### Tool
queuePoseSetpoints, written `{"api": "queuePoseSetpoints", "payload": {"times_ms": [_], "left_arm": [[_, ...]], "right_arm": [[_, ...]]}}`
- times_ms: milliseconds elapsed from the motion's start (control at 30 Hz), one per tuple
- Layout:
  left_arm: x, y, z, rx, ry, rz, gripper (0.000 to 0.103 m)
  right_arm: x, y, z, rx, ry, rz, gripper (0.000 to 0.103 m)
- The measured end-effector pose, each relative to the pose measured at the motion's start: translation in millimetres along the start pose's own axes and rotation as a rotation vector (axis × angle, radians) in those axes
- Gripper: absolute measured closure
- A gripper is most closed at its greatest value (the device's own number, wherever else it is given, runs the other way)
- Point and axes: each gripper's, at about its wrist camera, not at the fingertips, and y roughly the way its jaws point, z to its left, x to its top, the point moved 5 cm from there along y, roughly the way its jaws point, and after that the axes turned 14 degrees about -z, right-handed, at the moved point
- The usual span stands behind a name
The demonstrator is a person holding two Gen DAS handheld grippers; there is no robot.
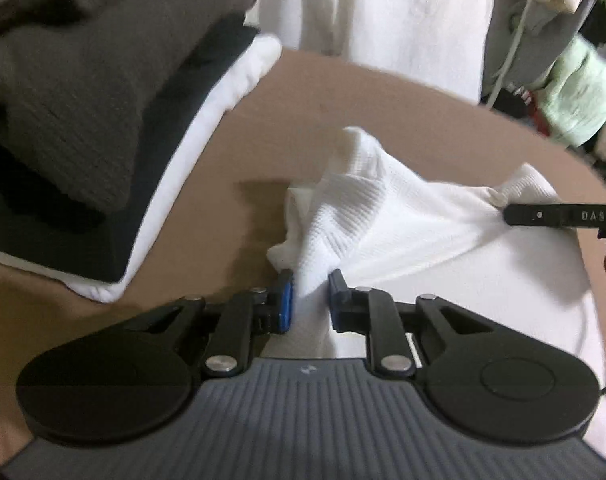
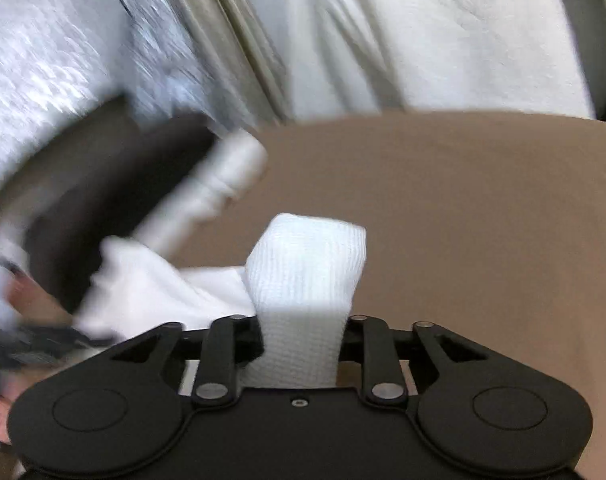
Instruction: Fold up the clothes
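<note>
Here, ribbed white knit garment (image 1: 383, 216), bunched.

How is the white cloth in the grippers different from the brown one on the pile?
The white cloth is bunched up and pinched by both grippers, left and right; the brown cloth lies folded on top of the pile, untouched. The white one is bright, the brown one dark. Both look ribbed.

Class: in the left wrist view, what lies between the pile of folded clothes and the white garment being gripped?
Only bare brown table, in the left wrist view.
</note>
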Motion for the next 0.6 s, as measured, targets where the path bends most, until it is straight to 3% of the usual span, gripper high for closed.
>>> {"api": "queuePoseSetpoints", "payload": {"times_ms": [67,167,267,367,433,567,600], "left_arm": [[-5.1,-4.4,3.2,0.014,0.009,0.012,0.076],[-5.2,-8.1,7.9,0.03,-0.005,0.021,0.069],[-6.0,-14.5,23.7,0.05,-0.067,0.033,0.05],[-4.6,-20.4,44.0,0.043,-0.166,0.041,0.037],[-10.9,-20.5,50.1,-0.03,-0.256,0.093,0.035],[-34.0,-12.9,51.9,-0.224,-0.503,0.229,0.023],[-39.2,-10.6,52.3,-0.221,-0.561,0.233,0.022]], "right_arm": [[-4.9,10.2,-12.5,-0.017,0.088,0.019,0.063],[2.1,5.4,-19.7,-0.042,0.201,-0.013,0.044],[7.8,-9.6,-34.9,-0.045,0.356,-0.015,0.039],[-0.5,-37.6,-41.5,-0.048,0.378,-0.007,0.032],[-13.3,-53.2,-40.7,-0.022,0.391,0.022,0.024],[-45.9,-70.9,-35.8,0.127,0.501,0.153,0.021],[-55.2,-70.5,-29.8,0.176,0.545,0.194,0.018]]}}
